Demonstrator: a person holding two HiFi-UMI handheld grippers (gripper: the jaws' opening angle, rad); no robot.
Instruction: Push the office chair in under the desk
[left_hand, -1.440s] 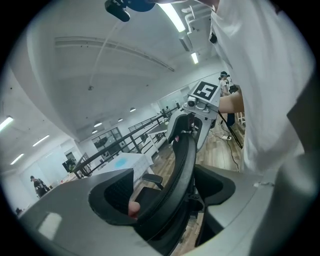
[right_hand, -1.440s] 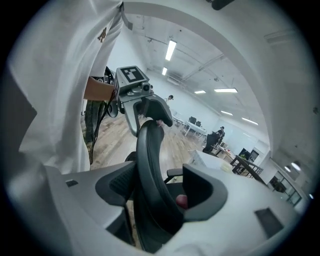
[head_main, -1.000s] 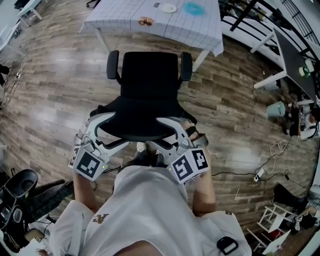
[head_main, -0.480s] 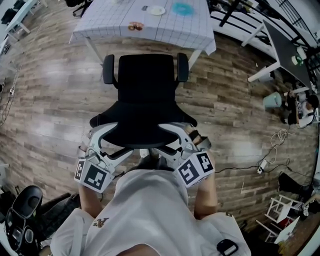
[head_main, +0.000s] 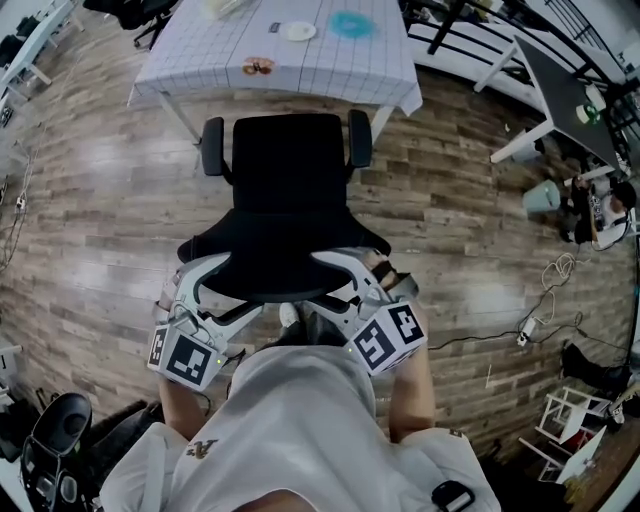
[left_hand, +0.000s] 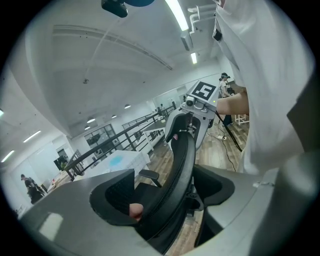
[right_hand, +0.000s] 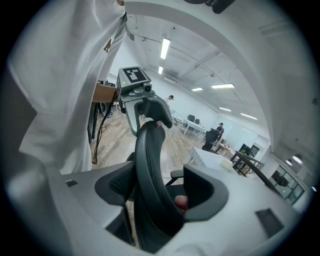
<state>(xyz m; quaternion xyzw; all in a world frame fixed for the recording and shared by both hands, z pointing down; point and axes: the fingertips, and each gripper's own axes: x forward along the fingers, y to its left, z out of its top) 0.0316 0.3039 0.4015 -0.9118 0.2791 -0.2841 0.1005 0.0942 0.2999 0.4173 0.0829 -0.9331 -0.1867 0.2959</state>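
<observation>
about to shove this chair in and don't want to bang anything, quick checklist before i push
1. left gripper straddling the backrest: ok, jaws open either side of it.
2. right gripper straddling the backrest: ok, same.
3. office chair facing the desk squarely: ok.
4. armrests clearing the desk edge: cannot tell.
5. space under the desk: cannot tell, tablecloth hides it.

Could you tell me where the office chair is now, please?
In the head view, the office chair stands centre frame, just below the checked-cloth desk, the left gripper and right gripper at its backrest.
</observation>
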